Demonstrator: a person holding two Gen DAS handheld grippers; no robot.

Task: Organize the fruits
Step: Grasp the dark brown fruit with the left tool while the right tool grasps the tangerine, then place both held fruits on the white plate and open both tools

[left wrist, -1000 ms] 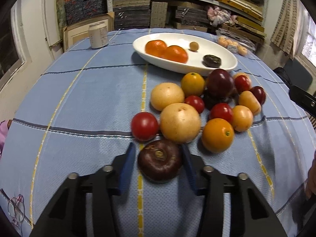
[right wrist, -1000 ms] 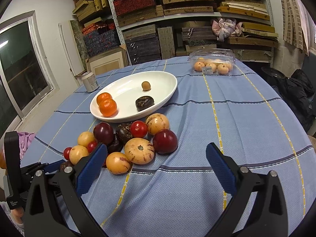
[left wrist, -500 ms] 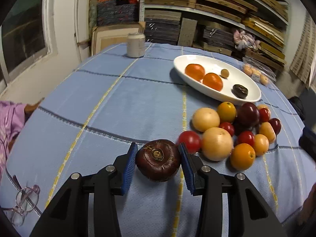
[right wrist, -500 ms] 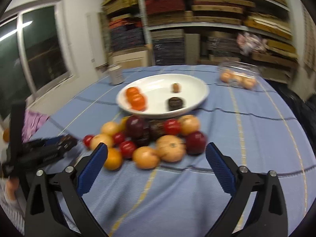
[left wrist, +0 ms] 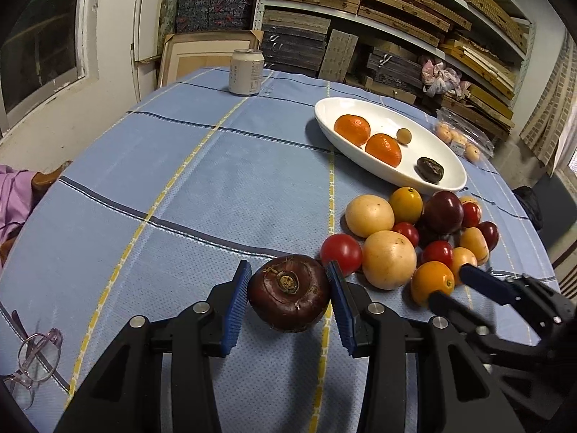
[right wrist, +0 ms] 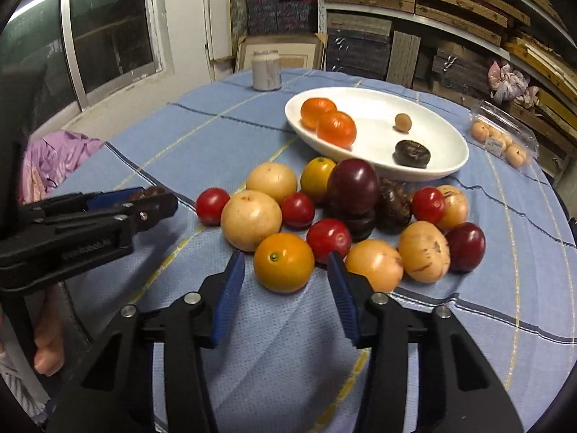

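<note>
My left gripper [left wrist: 288,270] is shut on a dark maroon round fruit [left wrist: 290,301], held just above the blue cloth, left of the fruit pile. In the right wrist view that gripper [right wrist: 144,202] shows from the side at the left. My right gripper [right wrist: 285,258] has its jaws closing around a yellow-orange fruit [right wrist: 283,261] at the pile's near edge; narrow gaps remain at both pads. The pile [right wrist: 353,187] holds tomatoes, plums and pale yellow fruits. Behind it a white oval dish [right wrist: 455,166] carries two tangerines [right wrist: 335,128], a small tan fruit and a dark fruit.
A drink can [left wrist: 246,72] stands at the table's far side. Glasses [left wrist: 36,355] lie at the near left edge. A clear plastic box of small orange fruits [right wrist: 501,140] sits far right. A pink cloth [right wrist: 54,158] and a person's hand [right wrist: 47,346] are at the left.
The left gripper has carried the dark fruit up and left, away from the pile. The right gripper has swung over to the pile and narrowed its wide jaws around the yellow-orange fruit.
</note>
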